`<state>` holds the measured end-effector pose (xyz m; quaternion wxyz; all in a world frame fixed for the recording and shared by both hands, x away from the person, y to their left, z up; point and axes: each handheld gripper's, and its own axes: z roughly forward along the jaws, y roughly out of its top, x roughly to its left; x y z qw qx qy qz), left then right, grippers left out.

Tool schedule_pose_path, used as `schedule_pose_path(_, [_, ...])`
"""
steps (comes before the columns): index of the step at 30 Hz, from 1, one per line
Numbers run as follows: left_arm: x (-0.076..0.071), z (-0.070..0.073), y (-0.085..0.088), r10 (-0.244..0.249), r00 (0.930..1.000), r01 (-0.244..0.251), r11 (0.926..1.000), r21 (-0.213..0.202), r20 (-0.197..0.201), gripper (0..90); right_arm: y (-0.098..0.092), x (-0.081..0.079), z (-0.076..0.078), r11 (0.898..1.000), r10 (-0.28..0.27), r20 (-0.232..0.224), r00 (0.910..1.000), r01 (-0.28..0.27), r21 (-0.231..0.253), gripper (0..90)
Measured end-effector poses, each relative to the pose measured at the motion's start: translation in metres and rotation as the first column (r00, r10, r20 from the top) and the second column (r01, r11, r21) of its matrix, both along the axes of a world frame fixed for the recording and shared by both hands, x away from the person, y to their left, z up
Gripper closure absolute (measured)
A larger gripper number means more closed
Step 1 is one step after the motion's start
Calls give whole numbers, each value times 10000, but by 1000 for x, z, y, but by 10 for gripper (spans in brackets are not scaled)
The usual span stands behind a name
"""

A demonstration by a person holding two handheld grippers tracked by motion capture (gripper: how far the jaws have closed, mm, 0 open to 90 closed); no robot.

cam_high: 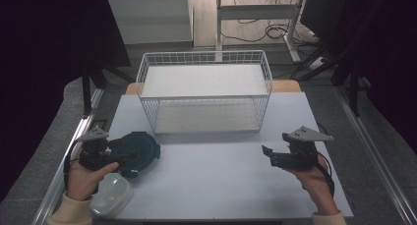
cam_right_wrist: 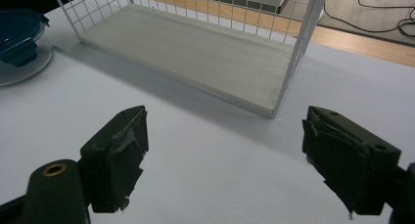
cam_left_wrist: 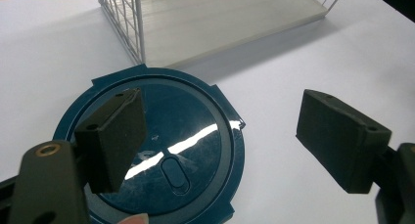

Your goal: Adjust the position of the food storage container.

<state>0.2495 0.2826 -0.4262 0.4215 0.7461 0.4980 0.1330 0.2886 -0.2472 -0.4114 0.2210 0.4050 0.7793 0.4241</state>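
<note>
A round dark-blue lid with clip tabs lies at the table's left. In the right gripper view the lid rests on a clear bowl. My left gripper hovers at the lid's near-left edge. In the left gripper view the left gripper stands open, one jaw over the lid and the other over bare table, nothing pinched. My right gripper is held at the table's right, pointing left. In its own view the right gripper is open above bare table.
A white wire rack with two pale shelves stands at the table's back middle. A translucent white container sits at the front left corner beside the left hand. The white tabletop stretches between the two hands.
</note>
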Motion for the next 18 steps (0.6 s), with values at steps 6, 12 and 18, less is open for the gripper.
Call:
schedule_pose_path(6, [2,-2,-1,8,9998,-8,10000,13,-174,190,0,0,-3,10000,50,-130,9999,-51,-70,173])
schedule_pose_path(12, [5,-2,-3,-51,9994,62,9995,310,-332,206,0,0,-2,10000,-2,-251,9997,1,-38,174])
schedule_pose_path(18, [8,-1,8,163,9966,-81,9949,1004,-812,267,1,-1,-2,10000,-39,-350,9994,38,-23,174])
